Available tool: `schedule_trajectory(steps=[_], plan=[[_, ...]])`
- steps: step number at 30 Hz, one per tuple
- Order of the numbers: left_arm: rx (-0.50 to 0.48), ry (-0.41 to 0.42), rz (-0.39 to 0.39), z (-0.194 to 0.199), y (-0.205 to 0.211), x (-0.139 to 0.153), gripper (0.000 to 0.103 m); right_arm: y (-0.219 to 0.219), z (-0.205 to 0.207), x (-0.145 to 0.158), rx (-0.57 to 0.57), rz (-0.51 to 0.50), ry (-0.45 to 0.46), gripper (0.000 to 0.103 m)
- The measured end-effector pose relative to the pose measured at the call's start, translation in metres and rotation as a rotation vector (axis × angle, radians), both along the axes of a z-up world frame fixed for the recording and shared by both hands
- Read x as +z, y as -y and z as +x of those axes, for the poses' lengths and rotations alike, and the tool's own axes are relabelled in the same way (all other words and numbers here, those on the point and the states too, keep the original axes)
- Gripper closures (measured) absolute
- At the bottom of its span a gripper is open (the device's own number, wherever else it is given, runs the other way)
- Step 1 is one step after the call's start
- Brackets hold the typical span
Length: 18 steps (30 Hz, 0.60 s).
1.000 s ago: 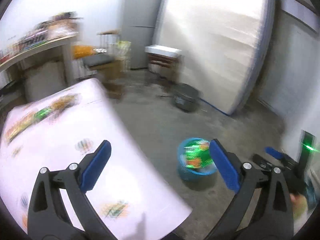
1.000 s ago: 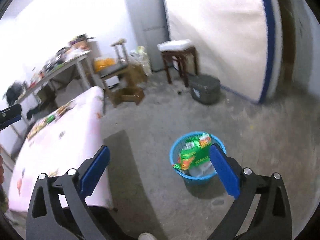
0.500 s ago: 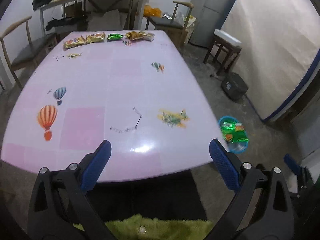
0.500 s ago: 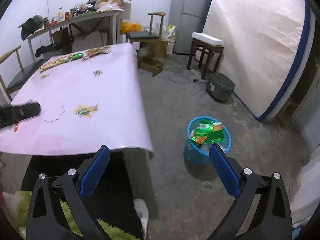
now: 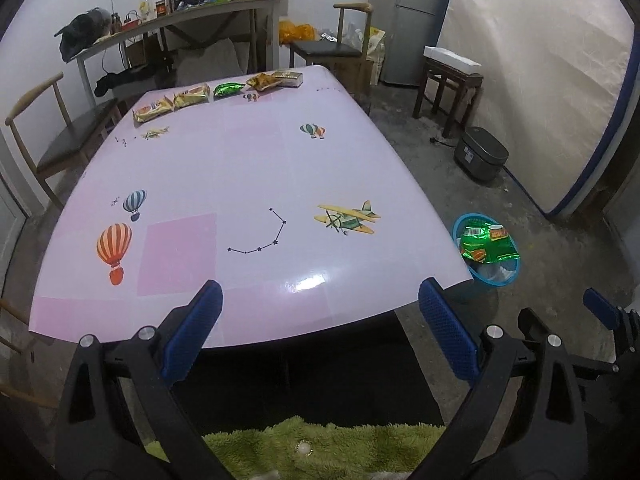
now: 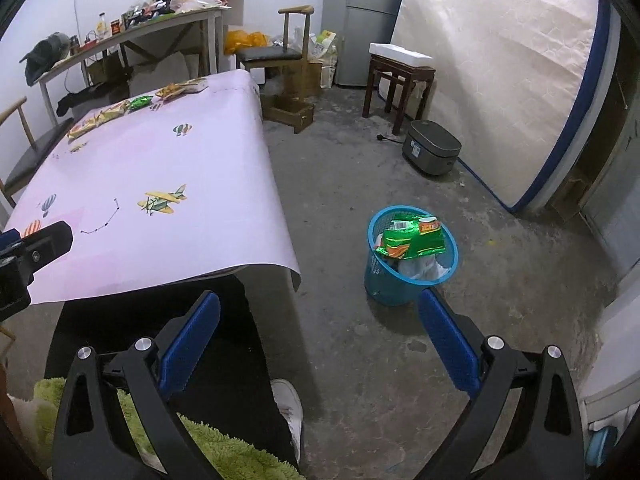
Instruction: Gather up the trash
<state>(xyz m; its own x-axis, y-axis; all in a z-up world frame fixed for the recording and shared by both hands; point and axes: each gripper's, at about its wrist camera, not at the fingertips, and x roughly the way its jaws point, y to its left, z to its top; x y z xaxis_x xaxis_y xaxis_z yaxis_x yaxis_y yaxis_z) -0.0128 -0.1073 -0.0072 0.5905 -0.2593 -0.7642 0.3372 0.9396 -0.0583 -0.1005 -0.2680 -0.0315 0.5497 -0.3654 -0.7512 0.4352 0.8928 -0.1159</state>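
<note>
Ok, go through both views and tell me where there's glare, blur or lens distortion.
Left wrist view: sharp, no motion blur; a white glare patch on the pink tablecloth near its front edge; fisheye bows the table edges and darkens the corners. Right wrist view: also sharp; the blue basket casts a soft shadow on the floor; the mattress edge curves strongly.

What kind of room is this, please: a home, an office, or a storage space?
Probably a home room used for both eating and storage. A dining table with wooden chairs stands near a grey fridge; a mattress leans against the wall, and a cluttered side table stands behind.
</note>
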Motion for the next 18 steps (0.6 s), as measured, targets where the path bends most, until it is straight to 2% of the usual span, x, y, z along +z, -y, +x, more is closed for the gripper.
schedule_trajectory(steps=[12, 18], plan=[[0.006, 0.022, 0.039, -0.006, 0.008, 0.006, 0.009, 0.014, -0.007, 0.001, -0.026, -0.006, 0.012, 0.006], [0.062, 0.055, 0.085, 0.002, -0.005, 0.020, 0.009, 0.001, 0.006, 0.012, 0.003, -0.010, 0.060, 0.006]])
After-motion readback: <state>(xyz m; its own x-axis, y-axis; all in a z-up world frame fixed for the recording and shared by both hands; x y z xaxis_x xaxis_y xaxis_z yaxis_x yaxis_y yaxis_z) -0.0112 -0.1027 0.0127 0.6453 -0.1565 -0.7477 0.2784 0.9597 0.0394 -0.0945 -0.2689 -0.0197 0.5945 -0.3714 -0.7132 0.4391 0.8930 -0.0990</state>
